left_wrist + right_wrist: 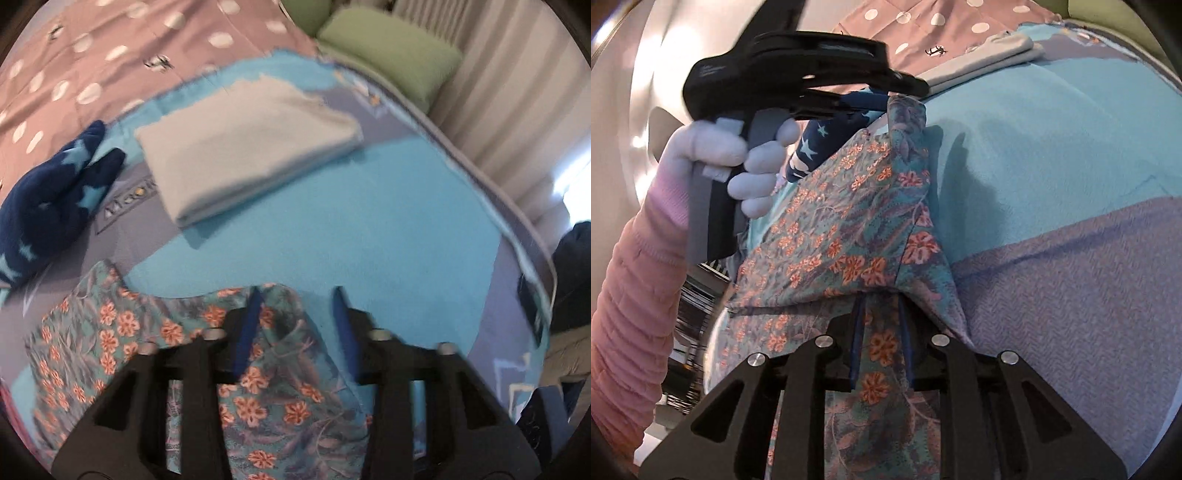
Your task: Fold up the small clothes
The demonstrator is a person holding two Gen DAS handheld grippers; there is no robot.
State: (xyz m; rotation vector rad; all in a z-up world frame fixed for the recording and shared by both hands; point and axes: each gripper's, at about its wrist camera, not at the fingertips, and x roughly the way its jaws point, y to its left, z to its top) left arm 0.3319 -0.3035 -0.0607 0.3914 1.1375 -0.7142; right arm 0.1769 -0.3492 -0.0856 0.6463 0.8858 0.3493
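A teal floral garment with orange flowers (155,339) lies on the blue blanket (351,229) at the near left. My left gripper (299,328) hangs over its right edge with jaws apart; cloth lies between the blue fingers (249,328), not pinched. In the right wrist view the same garment (849,229) is lifted. My right gripper (879,332) is shut on its lower edge. The left gripper (905,88) shows there at the garment's top corner, held by a white-gloved hand (753,166).
A folded pale grey cloth (243,147) lies mid-blanket. A navy star-print garment (51,199) sits at the left. A pink dotted cover (92,62) lies behind, a green pillow (391,51) and curtains at the far right. Dark items (576,280) sit past the bed's right edge.
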